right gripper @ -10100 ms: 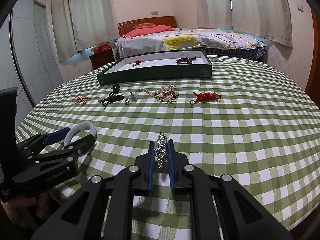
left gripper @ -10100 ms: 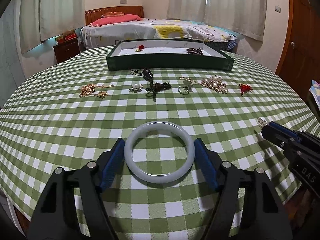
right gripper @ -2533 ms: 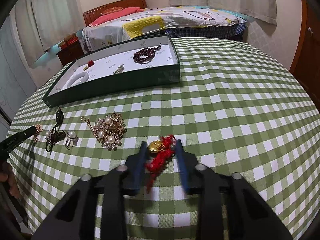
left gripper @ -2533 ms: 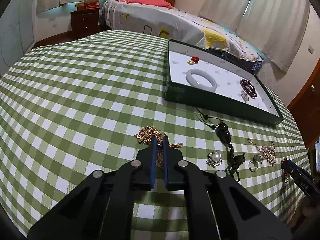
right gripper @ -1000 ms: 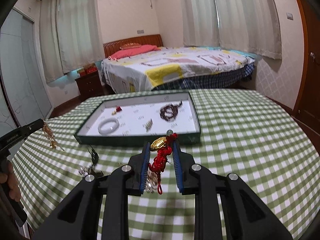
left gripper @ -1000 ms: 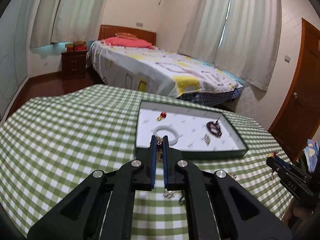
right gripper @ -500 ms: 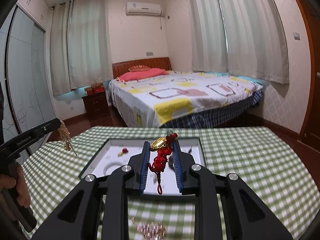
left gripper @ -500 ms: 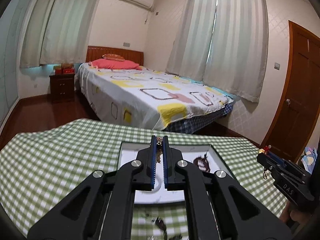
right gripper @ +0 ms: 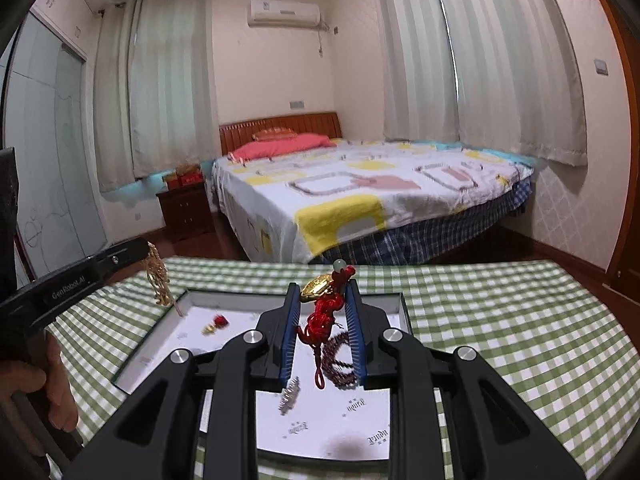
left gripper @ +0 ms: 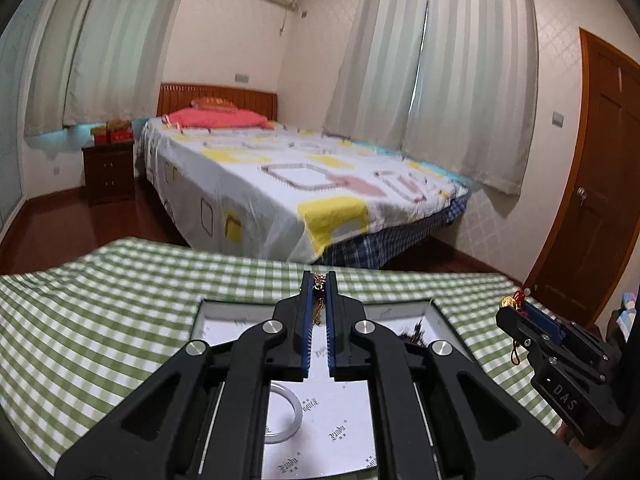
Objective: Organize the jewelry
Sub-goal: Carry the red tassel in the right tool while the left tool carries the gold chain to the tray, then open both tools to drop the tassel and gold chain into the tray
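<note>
Green-checked tablecloth (right gripper: pixel 500 320) bears the tray (right gripper: pixel 394 300) lower centre, holding a bangle (left gripper: pixel 285 416) and beads (right gripper: pixel 340 360); left gripper (left gripper: pixel 319 280) pinches a gold chain (right gripper: pixel 158 280), right gripper (right gripper: pixel 322 292) a red knot charm (right gripper: pixel 324 316), both undelivered.

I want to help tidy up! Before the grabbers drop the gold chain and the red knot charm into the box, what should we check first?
1. Left gripper pinches the gold chain: ok, it dangles from the closed tips.
2. Right gripper pinches the red knot charm: ok, squeezed between both pads.
3. Both pieces hang above the tray: ok for the charm; the chain hangs near the tray's left edge, cannot tell if inside.
4. Free white floor in the tray: ok, bare patches show.
5. Charm's landing spot avoids the dark bead bracelet: not ok, it hangs right above it.
6. White bangle out of the chain's way: cannot tell.
</note>
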`<state>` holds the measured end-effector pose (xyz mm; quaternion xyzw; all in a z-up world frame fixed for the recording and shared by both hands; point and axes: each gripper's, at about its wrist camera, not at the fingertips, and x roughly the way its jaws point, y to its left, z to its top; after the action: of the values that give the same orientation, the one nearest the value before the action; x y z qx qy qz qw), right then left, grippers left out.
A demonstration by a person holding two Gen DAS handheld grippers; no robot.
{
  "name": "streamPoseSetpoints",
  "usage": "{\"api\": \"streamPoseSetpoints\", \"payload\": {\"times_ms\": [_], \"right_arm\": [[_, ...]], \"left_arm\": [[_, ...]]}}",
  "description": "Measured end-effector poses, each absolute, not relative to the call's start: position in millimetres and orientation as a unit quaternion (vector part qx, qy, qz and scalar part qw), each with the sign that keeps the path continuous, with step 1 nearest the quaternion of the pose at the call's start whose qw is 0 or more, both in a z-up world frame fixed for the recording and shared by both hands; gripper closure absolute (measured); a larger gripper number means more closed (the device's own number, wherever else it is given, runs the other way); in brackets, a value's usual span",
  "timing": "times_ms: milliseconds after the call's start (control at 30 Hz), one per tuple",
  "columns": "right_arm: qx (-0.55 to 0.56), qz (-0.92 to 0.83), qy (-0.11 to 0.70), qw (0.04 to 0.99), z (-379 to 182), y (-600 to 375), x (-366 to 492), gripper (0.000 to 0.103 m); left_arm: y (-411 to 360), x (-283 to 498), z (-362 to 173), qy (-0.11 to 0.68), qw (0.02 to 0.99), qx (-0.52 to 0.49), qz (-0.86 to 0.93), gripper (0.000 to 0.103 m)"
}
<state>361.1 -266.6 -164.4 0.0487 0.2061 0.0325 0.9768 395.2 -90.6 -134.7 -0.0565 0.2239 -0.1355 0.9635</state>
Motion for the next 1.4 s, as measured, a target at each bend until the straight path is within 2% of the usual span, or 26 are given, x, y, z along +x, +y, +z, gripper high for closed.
{"api": "streamPoseSetpoints", "payload": {"times_ms": [333,600,667,733,800,833,867,933,1167,1233,1400], "right_arm": [[0.051,0.024,0.287,0.956,-214.4,-275.2,385.7,0.079],[0.059,0.02,0.339,0.939,-232.0,-275.3,393.1,0.079],[0.059,0.02,0.349,0.935,-233.8,-275.4,394.8,0.078],[0.059,0.022,0.358,0.931,-236.5,-275.7,397.3,0.078],[0.061,0.02,0.365,0.929,-238.7,-277.0,398.9,0.077],[0.063,0.02,0.369,0.927,-240.0,-277.3,399.4,0.075],[0.064,0.02,0.372,0.926,-240.8,-278.0,400.2,0.064],[0.066,0.018,0.375,0.924,-241.8,-278.5,400.4,0.053],[0.065,0.017,0.364,0.929,-236.8,-277.7,393.5,0.052],[0.065,0.017,0.356,0.932,-230.9,-276.9,387.7,0.052],[0.066,0.017,0.327,0.943,-212.7,-274.6,367.1,0.052]], "left_arm": [[-108.8,426.9,-191.8,0.318,0.938,-0.034,-0.135,0.097],[-111.8,436.2,-211.8,0.362,0.923,-0.029,-0.126,0.096],[-113.2,438.2,-213.8,0.368,0.921,-0.026,-0.128,0.09],[-113.7,437.8,-215.0,0.37,0.92,-0.023,-0.126,0.073],[-114.6,437.9,-215.8,0.371,0.92,-0.023,-0.127,0.065],[-114.9,437.3,-215.9,0.37,0.92,-0.023,-0.128,0.064],[-115.4,436.7,-216.1,0.369,0.92,-0.021,-0.128,0.063],[-116.5,436.0,-217.0,0.37,0.919,-0.019,-0.131,0.058],[-114.1,428.6,-212.0,0.363,0.922,-0.024,-0.131,0.05],[-112.4,423.0,-206.1,0.353,0.926,-0.023,-0.13,0.042],[-101.5,399.4,-187.4,0.326,0.937,-0.036,-0.124,0.038]]}}
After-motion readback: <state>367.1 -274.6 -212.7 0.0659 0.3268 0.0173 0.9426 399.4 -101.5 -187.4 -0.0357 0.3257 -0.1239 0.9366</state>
